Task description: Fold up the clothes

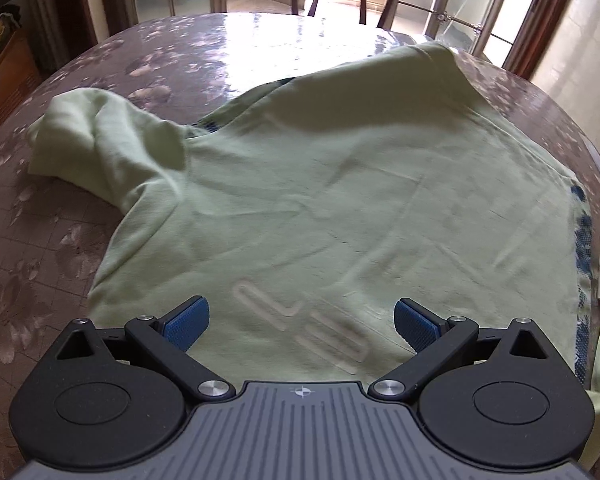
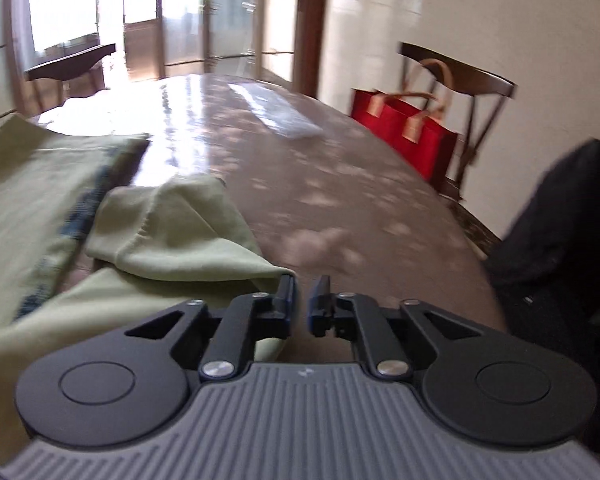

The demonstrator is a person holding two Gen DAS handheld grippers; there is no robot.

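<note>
While the pale green T-shirt (image 1: pixel 320 184) lies spread inside-out on the round table (image 1: pixel 80 240), straight ahead of the wide-open, empty left gripper (image 1: pixel 302 322), folding looks barely begun. Nearly closed with nothing between its jaws, the right gripper (image 2: pixel 303 300) sits just right of the loose sleeve (image 2: pixel 172 232). Next it likely needs to pinch that sleeve and carry it inward. A glossy floral cover tops the table; a red bag (image 2: pixel 404 132) rests on a chair (image 2: pixel 460 80) far right, with glazed doors beyond.
</note>
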